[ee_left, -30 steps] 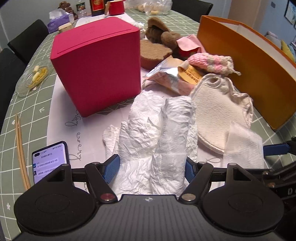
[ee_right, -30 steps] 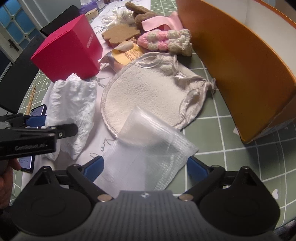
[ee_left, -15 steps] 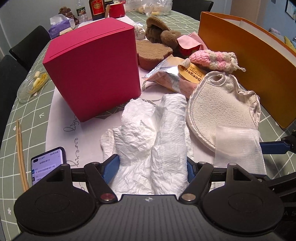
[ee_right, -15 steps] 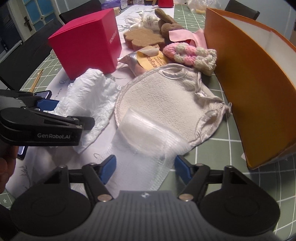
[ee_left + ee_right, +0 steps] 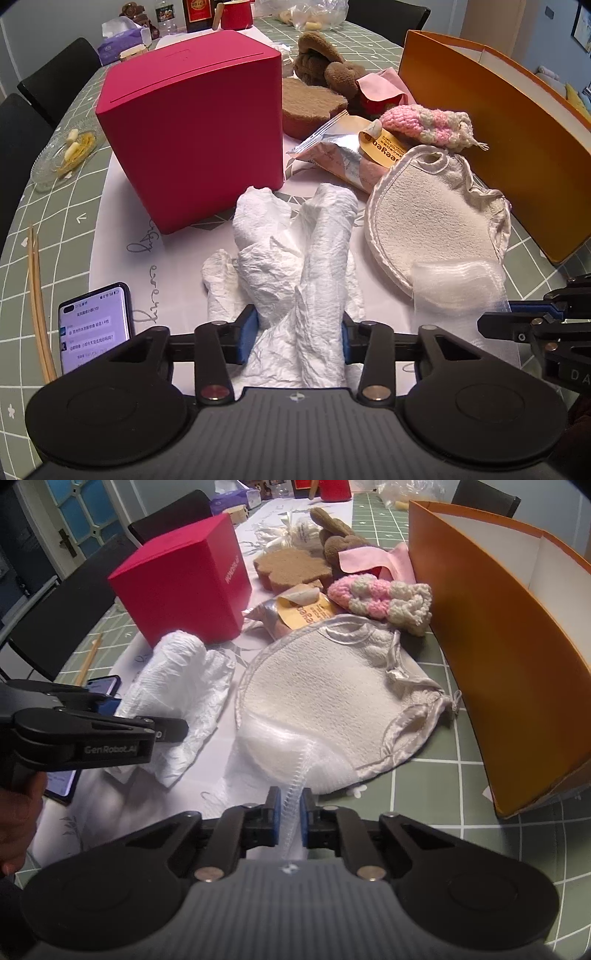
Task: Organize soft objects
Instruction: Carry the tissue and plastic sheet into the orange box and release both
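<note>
Green grid-patterned tablecloth (image 5: 74,206) over a long table, white printed runner (image 5: 122,221) down its middle, black chairs (image 5: 55,74) along the far side. Blue-paned door (image 5: 74,513) off in the dim room behind.

At the far end: bottles, a red mug (image 5: 236,14), a tissue pack (image 5: 118,40), plastic bags. Glass dish (image 5: 62,151) with yellow bits near the left edge; chopsticks (image 5: 37,295) and a lit phone (image 5: 98,325) closer in.

Mid-table: red box (image 5: 199,129) upright on the runner; big orange box (image 5: 498,646) open, along the right edge. Between them a heap of soft things: brown plush (image 5: 325,70), tan sponge (image 5: 310,107), pink cloth (image 5: 380,85), foil snack bag (image 5: 343,155), pink-and-cream knit (image 5: 424,125), and a cream mitt (image 5: 432,218) lying flat just beside the orange box.

Crumpled white tissue (image 5: 295,266) lying on the runner just in front of the red box, its near end between the left gripper (image 5: 297,338) fingers; jaws closing, blue pads against the wad on both sides.

White gauze (image 5: 291,753) draped over the near edge of the mitt, its near end bunched into a thin strip and pinched in the right gripper (image 5: 290,814); jaws closing, nearly together on that strip.

A hand (image 5: 18,812) on the left gripper's handle, at the left edge of the right wrist view.
</note>
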